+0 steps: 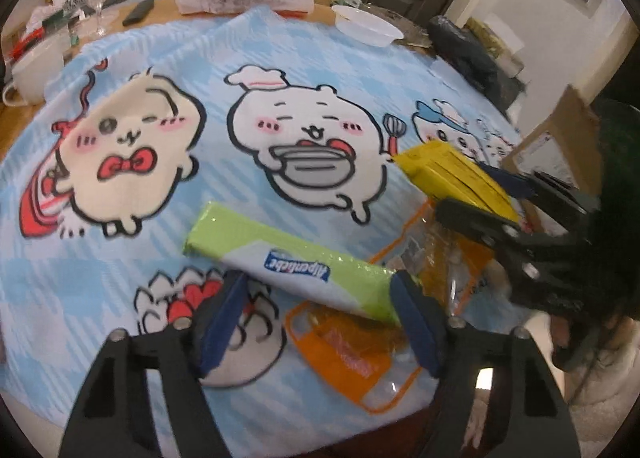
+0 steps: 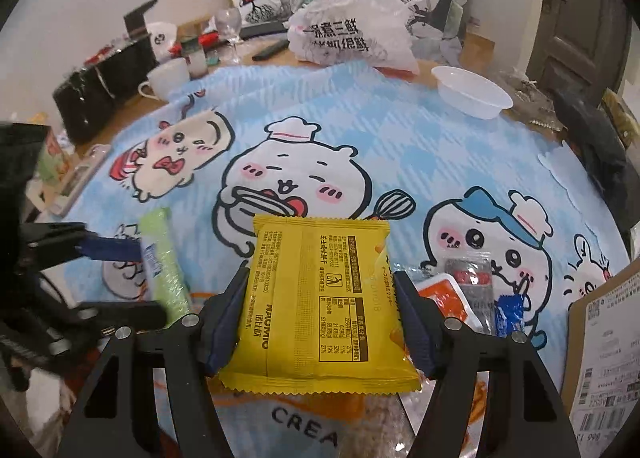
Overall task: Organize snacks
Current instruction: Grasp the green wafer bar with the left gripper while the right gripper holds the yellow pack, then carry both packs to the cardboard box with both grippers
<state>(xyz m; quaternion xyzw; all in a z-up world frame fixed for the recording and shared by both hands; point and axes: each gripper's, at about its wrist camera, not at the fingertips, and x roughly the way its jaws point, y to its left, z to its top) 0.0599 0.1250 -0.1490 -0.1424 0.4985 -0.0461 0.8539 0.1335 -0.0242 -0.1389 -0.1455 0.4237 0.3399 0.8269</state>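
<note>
Right wrist view: right gripper [image 2: 320, 322] tilted downward, fingers apparently clamping yellow packet [image 2: 320, 306].

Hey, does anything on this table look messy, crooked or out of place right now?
Yes: the tablecloth is rumpled at its far edge, and a white bowl sits tilted there beside a slumped plastic bag.

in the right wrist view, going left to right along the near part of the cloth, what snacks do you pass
green Alpenliebe stick pack → yellow snack packet held in the right gripper → orange-red packet → grey and red packet → small blue wrapper
</note>
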